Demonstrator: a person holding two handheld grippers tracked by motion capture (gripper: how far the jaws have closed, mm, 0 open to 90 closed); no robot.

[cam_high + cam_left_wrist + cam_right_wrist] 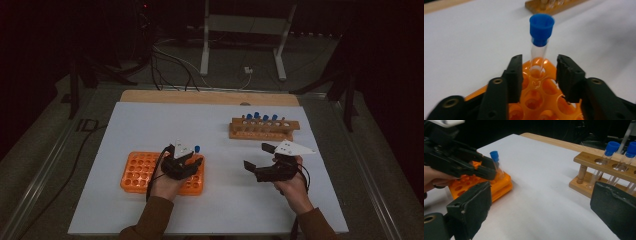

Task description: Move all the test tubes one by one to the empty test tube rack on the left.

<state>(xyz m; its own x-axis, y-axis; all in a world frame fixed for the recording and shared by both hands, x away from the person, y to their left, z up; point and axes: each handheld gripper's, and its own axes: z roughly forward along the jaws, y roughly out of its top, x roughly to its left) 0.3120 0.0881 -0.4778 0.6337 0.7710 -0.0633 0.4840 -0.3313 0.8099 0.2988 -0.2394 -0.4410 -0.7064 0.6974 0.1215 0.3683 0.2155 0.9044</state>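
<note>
Tube with blue cap stands in a corner hole of the orange rack, near the rack's far right corner as the high view has it. It leans slightly in the left gripper view. Whether its base is fully seated, I cannot tell.

Left tool: jaws parted, one either side of the tube's lower part, pads clear of the glass. Tube is released, not gripped. Right tool: jaws wide apart, nothing between them.

Risks, as judged from here:
- Left tool sits close round the tube. A sideways or tilted withdrawal could let a pad catch the glass and tip the tube or drag it out of the hole.
- The cap stands above the jaw tips; lifting straight up with the jaws this narrow could snag it and pull the tube back out.
- The rack looks light and unanchored on the white tabletop; a knock could shift it.
- If the tube is only part way in, it may topple once the tool leaves.

Pose: left hand rests over the rack's right part, tool pointing forward and slightly down. Right hand lies on the tabletop well apart, its tool aimed leftward toward the orange rack, with the wooden rack and its four blue-capped tubes beyond it.
</note>
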